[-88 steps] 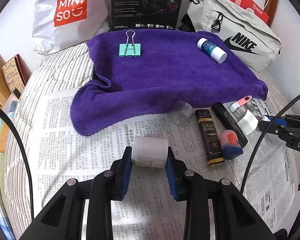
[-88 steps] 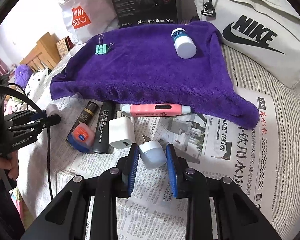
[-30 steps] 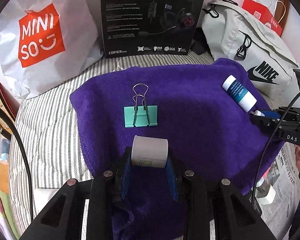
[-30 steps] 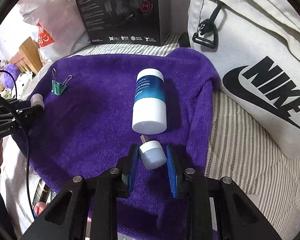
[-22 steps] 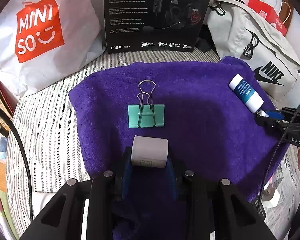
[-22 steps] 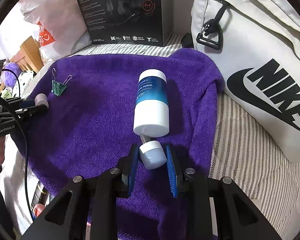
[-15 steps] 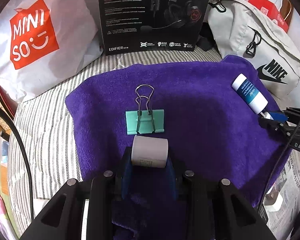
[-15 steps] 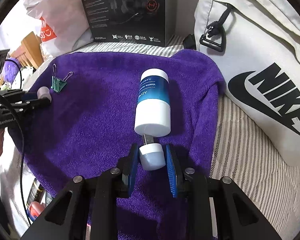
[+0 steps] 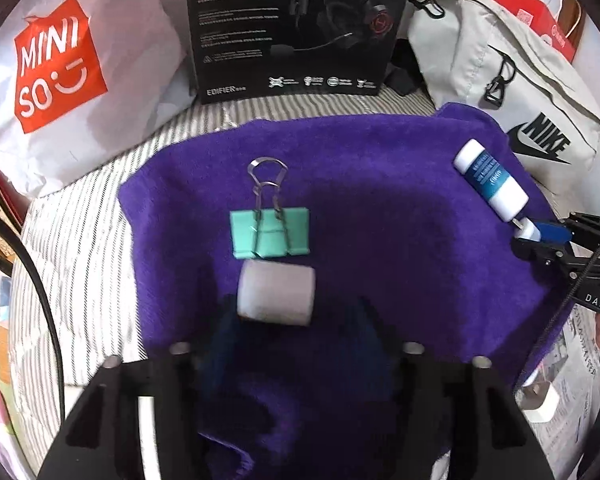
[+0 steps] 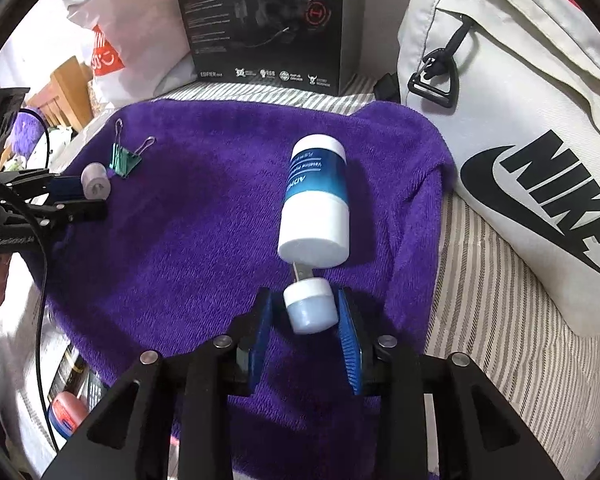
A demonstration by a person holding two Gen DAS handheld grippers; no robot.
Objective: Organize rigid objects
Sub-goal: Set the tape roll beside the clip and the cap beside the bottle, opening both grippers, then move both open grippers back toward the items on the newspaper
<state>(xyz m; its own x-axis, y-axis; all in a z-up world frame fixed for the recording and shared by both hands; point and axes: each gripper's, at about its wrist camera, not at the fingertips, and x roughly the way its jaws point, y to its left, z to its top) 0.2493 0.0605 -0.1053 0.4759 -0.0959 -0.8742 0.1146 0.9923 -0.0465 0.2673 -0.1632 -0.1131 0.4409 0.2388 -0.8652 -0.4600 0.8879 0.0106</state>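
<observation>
A purple towel (image 9: 396,248) is spread over the bed. A teal binder clip (image 9: 270,232) lies on it. Just in front of the clip a grey-white cylinder (image 9: 276,298) rests on the towel. My left gripper (image 9: 296,328) is opening around it, and its blurred pads stand clear of both ends. A blue-and-white bottle (image 10: 316,200) lies on the towel's right part. At the bottle's near end sits a small pale-blue USB piece (image 10: 310,310). My right gripper (image 10: 304,320) is opening, with a gap between its left pad and the piece.
A Miniso bag (image 9: 60,68), a black headset box (image 9: 296,24) and a Nike bag (image 10: 520,140) stand along the back. On the newspaper past the towel's front edge lie a white charger (image 9: 540,404) and a red-and-blue tin (image 10: 66,412). Striped sheet (image 10: 500,320) shows at the right.
Both grippers carried their objects from the newspaper to the towel. In the last half second both jaws parted, leaving the cylinder by the clip and the USB piece by the bottle.
</observation>
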